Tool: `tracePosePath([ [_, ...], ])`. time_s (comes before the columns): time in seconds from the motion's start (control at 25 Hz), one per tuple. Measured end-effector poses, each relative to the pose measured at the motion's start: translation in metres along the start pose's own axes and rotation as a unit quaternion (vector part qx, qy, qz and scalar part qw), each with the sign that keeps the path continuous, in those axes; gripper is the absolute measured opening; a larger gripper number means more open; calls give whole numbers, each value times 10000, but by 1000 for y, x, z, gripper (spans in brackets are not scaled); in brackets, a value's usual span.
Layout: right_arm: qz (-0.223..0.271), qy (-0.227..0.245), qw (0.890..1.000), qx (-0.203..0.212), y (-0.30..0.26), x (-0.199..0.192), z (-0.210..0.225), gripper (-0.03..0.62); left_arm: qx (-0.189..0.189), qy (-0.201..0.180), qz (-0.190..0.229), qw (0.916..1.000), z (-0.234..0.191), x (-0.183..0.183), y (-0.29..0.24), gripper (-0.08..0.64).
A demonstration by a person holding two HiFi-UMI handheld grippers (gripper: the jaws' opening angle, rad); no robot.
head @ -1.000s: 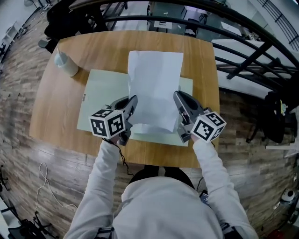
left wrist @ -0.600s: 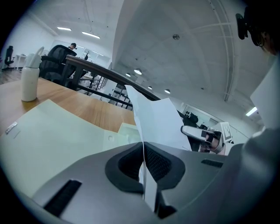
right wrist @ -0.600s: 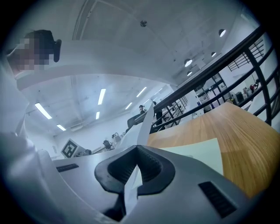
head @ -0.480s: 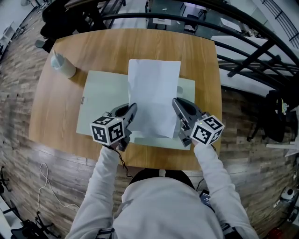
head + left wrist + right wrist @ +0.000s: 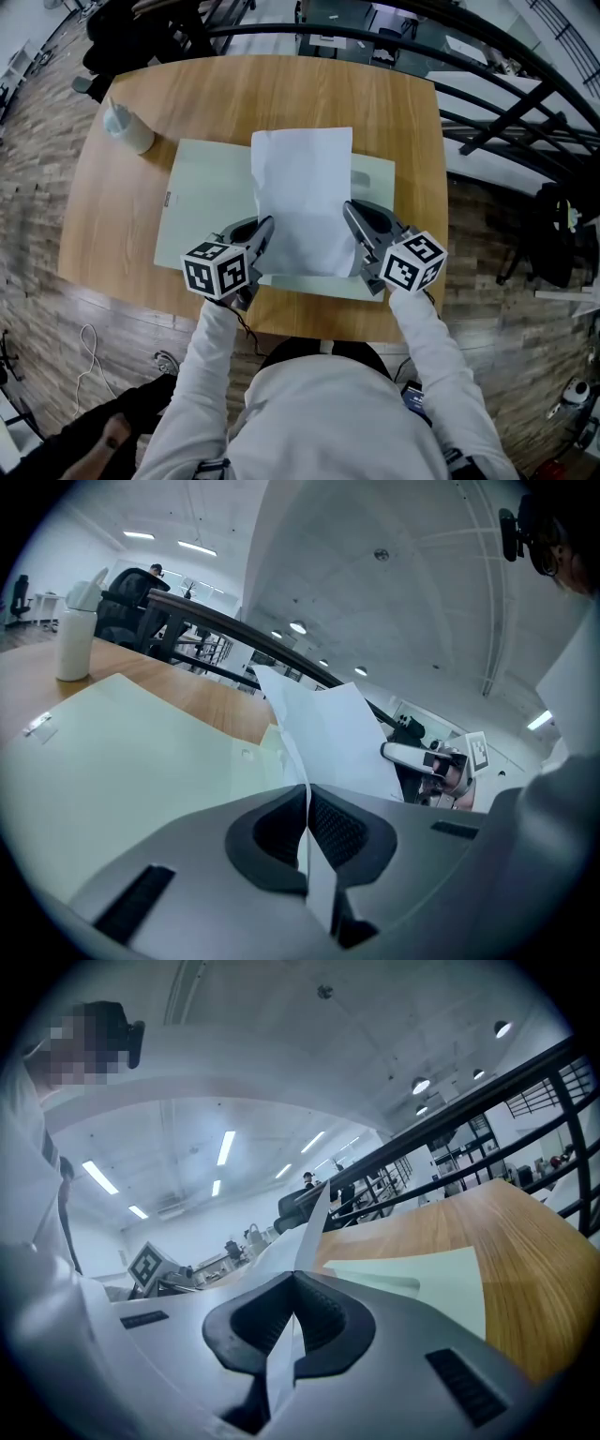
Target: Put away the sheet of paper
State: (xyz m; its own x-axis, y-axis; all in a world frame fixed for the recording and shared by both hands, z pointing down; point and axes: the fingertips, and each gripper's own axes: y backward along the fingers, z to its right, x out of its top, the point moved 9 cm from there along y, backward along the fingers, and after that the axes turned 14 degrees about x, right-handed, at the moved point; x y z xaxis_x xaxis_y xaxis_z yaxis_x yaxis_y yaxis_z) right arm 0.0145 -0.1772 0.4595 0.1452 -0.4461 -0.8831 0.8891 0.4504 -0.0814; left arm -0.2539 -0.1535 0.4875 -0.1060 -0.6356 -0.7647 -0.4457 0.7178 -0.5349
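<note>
Sleeves in white (image 5: 211, 347) reach forward from 6 o'clock, each hand carrying a set of tongs with a marker cube. Left tongs (image 5: 265, 225) (image 5: 307, 789) are closed tight on the left edge of the sheet of paper (image 5: 302, 187) (image 5: 328, 733), close to its near corner; a thin strip of the white paper runs down between the dark pads. Right tongs (image 5: 349, 208) (image 5: 293, 1279) are likewise clamped on the sheet's right edge (image 5: 314, 1222), with the paper pinched between their pads. The two sets grip at about 7 and 5 o'clock of the sheet, which stretches away from the person toward 12 o'clock and rises from both grips with a slight bow. Whether its far edge touches anything cannot be told. Beneath it lies a pale green mat (image 5: 202, 202) (image 5: 122, 761) (image 5: 422, 1288), flat on the wooden desk (image 5: 234, 94), showing past the paper at 9 and 3 o'clock. Toward 10 o'clock, well apart from the mat, a white bottle (image 5: 127, 127) (image 5: 75, 635) stands near the desk's corner. Beyond the desk, from 12 round to 3 o'clock, runs a black railing (image 5: 487, 84).
</note>
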Motion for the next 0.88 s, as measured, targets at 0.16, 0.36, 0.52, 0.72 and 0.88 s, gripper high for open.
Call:
tracePosePath([
  [0.16, -52, 73, 10000, 33, -4, 1, 1, 28, 89, -7, 9, 10000, -3, 0, 2, 17],
  [0.36, -255, 206, 9994, 95, -17, 3, 1, 28, 153, -141, 17, 9998, -9, 5, 3, 17],
  [0.52, -393, 323, 9987, 60, -17, 0, 1, 28, 106, -328, -64, 9994, -8, 0, 2, 17],
  [0.72, -541, 390, 9975, -229, -13, 0, 1, 29, -66, -411, -177, 9990, -10, -5, 4, 17],
  [0.88, -662, 467, 9958, -427, -7, 3, 1, 31, -181, -634, -293, 9974, -5, -5, 2, 17],
])
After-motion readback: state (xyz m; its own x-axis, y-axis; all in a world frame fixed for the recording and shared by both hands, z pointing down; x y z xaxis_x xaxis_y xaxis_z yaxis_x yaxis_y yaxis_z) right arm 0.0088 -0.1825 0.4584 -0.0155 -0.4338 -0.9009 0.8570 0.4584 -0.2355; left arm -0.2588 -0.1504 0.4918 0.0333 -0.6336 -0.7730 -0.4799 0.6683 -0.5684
